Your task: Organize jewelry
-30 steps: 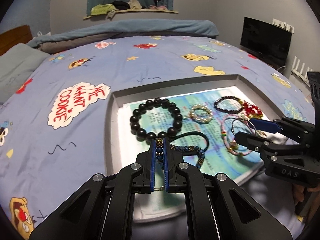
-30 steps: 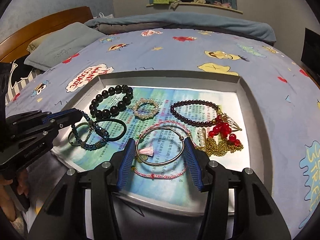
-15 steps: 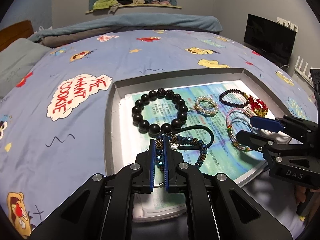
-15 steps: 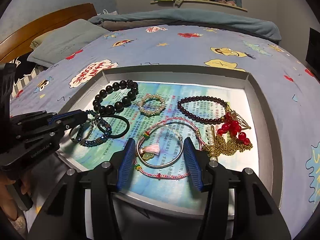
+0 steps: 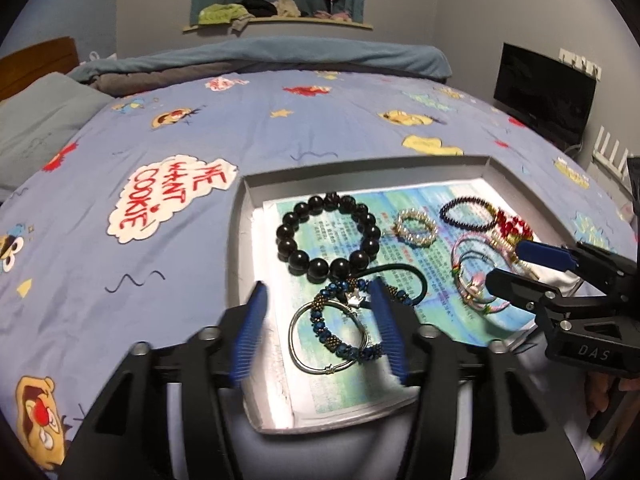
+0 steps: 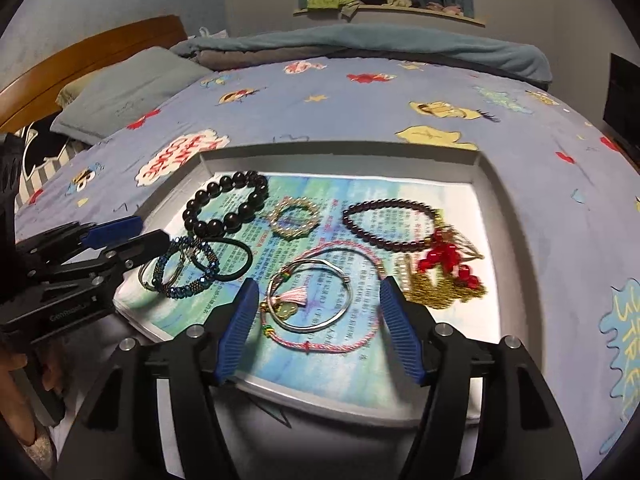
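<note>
Now we note the change: half a second ago the left claw [image 5: 320, 332] was pinched shut on the blue beaded bracelet [image 5: 344, 344]; its jaws are opening, blurred with motion, and the bracelet lies loose between them on the printed paper [image 5: 416, 248], no pad pressing it. A thin silver bangle [image 5: 320, 368] lies looped through or over the same bracelet; we cannot tell which. Both sit in the near left corner of the grey tray [image 5: 240, 240], just in front of the big black bead bracelet [image 5: 328, 236] and touching a black hair tie [image 5: 404, 270]

We read this as a release: the blue bracelet set down at its spot, this placement done

The right claw [image 6: 316, 320] was half spread a second ago and its jaws are opening wider. It holds nothing; between the fingers, on the paper, lie a silver bangle with a pink tassel [image 6: 310, 300] and a pink cord bracelet [image 6: 332, 344], pads clear of both. Both claws have hardly shifted place

Elsewhere on the tray from the right view: a small pearl ring-shaped bracelet [image 6: 294, 216], a dark red bead bracelet [image 6: 390, 224], red beads on a gold chain heap [image 6: 444, 276], these last still tangled together

Judgement: the right side remains to sort; tassel bangle and cord overlap, so lifting one may drag the other
</note>
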Demonstrator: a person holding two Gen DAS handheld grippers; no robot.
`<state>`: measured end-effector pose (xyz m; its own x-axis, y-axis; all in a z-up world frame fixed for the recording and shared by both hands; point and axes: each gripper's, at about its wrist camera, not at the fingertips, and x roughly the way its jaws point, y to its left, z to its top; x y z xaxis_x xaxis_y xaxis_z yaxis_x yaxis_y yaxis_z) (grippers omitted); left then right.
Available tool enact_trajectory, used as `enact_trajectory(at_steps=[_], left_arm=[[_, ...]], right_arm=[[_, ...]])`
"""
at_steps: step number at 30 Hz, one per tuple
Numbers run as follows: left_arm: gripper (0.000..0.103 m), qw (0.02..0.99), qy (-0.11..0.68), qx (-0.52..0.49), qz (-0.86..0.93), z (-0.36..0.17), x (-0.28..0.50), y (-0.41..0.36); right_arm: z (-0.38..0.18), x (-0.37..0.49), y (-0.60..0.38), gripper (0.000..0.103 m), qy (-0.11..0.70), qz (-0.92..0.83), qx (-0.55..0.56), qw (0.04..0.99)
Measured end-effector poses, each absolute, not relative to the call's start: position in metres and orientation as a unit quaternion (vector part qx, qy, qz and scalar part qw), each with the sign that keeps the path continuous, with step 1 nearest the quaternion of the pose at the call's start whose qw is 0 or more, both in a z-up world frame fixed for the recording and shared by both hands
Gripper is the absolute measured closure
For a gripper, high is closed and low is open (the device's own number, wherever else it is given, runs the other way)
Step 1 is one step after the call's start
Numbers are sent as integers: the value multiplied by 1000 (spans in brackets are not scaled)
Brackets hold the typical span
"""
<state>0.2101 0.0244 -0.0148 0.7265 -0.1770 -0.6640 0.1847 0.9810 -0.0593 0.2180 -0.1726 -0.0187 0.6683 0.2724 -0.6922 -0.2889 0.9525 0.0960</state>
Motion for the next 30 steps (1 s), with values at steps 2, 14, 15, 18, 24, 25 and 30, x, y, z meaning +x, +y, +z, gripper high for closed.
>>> enact_trajectory(at_steps=[2, 14, 15, 18, 24, 25, 30], left_arm=[[32, 933, 349, 5, -94, -10, 204, 25], [9, 944, 320, 12, -85, 9, 146, 27], [8, 944, 318, 12, -82, 9, 139, 27], [8, 947, 310, 8, -80, 8, 121, 26], [7, 955, 289, 0, -67, -3, 95, 26], [6, 957, 281, -8, -68, -4, 92, 26], [6, 967, 246, 2, -62, -4, 89, 16]], right_arm=[[-15, 214, -178, 31, 373, 147, -6, 916], [9, 158, -199, 6, 328, 120, -5, 937], [9, 153, -200, 6, 325, 121, -7, 938], [10, 138, -203, 6, 315, 124, -5, 941], [-1, 117, -201, 6, 291, 128, -11, 948], [-2, 114, -202, 6, 283, 121, -18, 951], [-3, 112, -213, 6, 260, 99, -2, 961]])
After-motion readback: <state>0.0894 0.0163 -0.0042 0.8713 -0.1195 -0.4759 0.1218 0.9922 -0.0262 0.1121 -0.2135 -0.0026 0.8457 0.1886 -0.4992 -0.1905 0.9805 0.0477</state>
